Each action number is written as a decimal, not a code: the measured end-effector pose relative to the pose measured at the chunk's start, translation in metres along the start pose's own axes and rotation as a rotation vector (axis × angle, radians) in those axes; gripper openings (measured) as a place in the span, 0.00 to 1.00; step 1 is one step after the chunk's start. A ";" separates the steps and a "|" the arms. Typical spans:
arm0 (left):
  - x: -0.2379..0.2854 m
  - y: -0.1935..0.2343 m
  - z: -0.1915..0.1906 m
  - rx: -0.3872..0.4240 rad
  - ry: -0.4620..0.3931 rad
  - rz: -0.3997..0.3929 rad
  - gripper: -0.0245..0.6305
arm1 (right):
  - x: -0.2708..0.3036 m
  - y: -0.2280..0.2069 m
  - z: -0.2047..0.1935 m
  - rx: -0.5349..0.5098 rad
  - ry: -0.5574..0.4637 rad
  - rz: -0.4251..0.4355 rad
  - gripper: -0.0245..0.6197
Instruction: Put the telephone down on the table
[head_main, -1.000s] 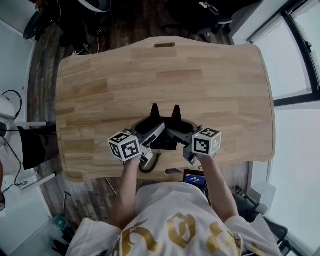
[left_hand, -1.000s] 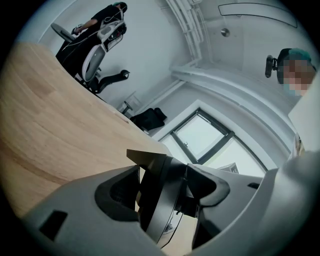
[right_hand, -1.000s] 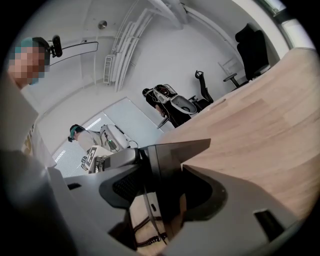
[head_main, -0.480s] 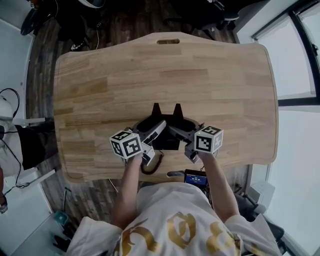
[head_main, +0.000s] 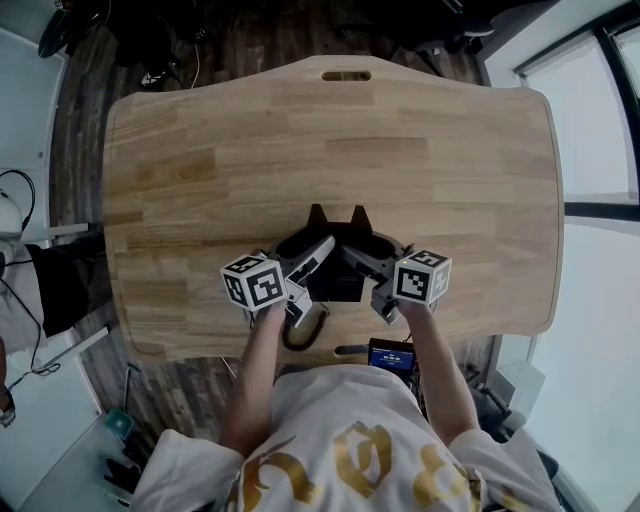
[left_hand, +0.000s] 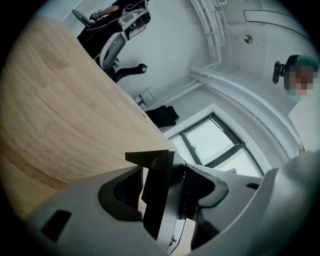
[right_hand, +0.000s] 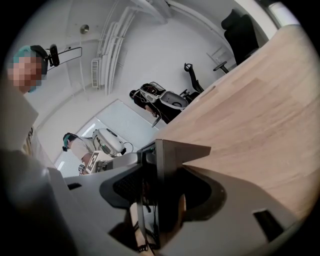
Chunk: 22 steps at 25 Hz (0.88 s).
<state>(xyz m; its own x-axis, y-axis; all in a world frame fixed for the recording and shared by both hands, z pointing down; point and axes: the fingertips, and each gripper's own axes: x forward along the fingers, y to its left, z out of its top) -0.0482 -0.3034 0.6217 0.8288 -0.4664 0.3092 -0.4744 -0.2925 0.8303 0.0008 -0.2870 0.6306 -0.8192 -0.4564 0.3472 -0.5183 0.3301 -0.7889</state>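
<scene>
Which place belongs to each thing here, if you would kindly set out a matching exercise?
Things:
1 black telephone
2 coiled black cord
3 oval slot
4 small dark device with a blue screen

Places:
A far edge of the light wooden table
B off the table, past its near edge
C between the left hand-held gripper and the right hand-held gripper
D looping at the near edge

Pairs: 1-C; 2-D; 3-A; 4-B

White shirt (head_main: 340, 440) with gold print

The left gripper (left_hand: 170, 161) and right gripper (right_hand: 152, 152) are grey-bodied and dark-tipped, each carrying a white cube (head_main: 254, 283) with black square markers.
</scene>
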 end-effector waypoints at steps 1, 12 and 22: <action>0.001 0.002 0.000 -0.006 0.001 0.000 0.43 | 0.001 -0.002 0.000 0.004 0.002 0.002 0.40; 0.009 0.018 -0.002 -0.034 0.012 0.009 0.42 | 0.009 -0.017 -0.001 0.045 0.011 0.012 0.40; 0.009 0.020 -0.003 -0.034 -0.004 0.005 0.43 | 0.010 -0.017 0.000 0.023 0.005 0.026 0.40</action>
<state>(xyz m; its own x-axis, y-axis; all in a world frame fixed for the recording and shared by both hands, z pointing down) -0.0497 -0.3113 0.6427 0.8251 -0.4712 0.3117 -0.4684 -0.2620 0.8438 0.0008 -0.2967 0.6475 -0.8337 -0.4434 0.3290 -0.4910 0.3227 -0.8092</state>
